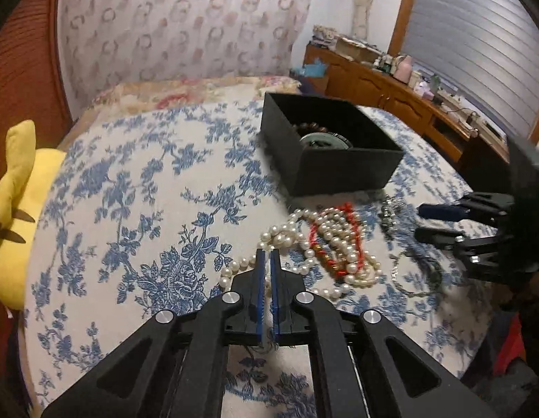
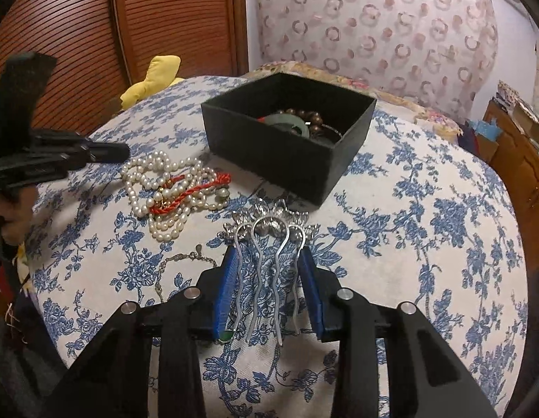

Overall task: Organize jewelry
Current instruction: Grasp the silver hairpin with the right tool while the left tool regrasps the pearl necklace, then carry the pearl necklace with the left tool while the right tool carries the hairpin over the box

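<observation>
A black open box (image 1: 342, 160) (image 2: 287, 146) sits on the blue floral cloth and holds a green bangle (image 2: 287, 122) and brown beads. A pile of white pearl strands (image 1: 325, 244) (image 2: 161, 188) tangled with a red cord bracelet (image 2: 189, 191) lies in front of the box. My left gripper (image 1: 266, 254) is shut and empty, its tips at the near edge of the pearls. My right gripper (image 2: 267, 254) is shut on a silver hair comb (image 2: 269, 237), its prongs between the blue pads. The right gripper also shows in the left wrist view (image 1: 423, 223).
A thin silver chain (image 2: 179, 261) (image 1: 409, 278) lies on the cloth beside the comb. A yellow plush toy (image 1: 15, 191) (image 2: 154, 80) rests at the bed's edge. A wooden cabinet (image 1: 391, 87) with clutter stands beyond the bed.
</observation>
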Available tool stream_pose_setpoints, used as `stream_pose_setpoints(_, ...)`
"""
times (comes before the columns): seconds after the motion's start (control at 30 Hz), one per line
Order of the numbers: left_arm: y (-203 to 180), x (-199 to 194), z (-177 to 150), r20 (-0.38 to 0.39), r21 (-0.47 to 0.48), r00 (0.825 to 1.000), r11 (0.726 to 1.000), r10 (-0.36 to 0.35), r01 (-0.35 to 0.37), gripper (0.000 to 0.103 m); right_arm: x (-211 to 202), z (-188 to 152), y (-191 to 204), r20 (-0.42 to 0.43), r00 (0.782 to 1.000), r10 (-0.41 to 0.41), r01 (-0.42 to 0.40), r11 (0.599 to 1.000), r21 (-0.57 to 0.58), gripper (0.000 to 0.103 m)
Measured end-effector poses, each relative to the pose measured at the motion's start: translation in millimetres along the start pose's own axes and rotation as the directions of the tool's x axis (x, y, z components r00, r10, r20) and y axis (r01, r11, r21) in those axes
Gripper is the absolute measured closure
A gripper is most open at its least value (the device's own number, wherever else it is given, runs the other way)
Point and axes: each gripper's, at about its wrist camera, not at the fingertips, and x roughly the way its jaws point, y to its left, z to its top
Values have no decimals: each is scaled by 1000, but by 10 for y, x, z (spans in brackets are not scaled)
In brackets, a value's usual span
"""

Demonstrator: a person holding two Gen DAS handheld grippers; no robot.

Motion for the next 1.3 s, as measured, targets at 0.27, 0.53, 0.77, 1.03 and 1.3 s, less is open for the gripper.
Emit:
stream_pose_setpoints(0.27,-4,233,56,-31,13,999,999,32,-31,87,-21,27,8,7,1000,7,-7,1000,-3,64)
stream_pose_setpoints(0.53,12,185,88,8,19,1000,1000,16,-16,96,79,-29,-39,-25,999,47,-46,999,28,63)
stream_pose_setpoints(0.77,-29,-156,206,109,5,994,1000,-14,14,96,-31,-32,-135,7,998,66,-66,996,66,63)
stream_pose_setpoints(1.03,-144,-443,341,193,11,980,999,-40,38,96,74,5,-271,-19,999,46,-44,995,94,81)
stream_pose_setpoints(1.3,-234,-538,401,216,40,975,998,-47,39,96,187,126,-237,-51,999,4,-1,998,68,87)
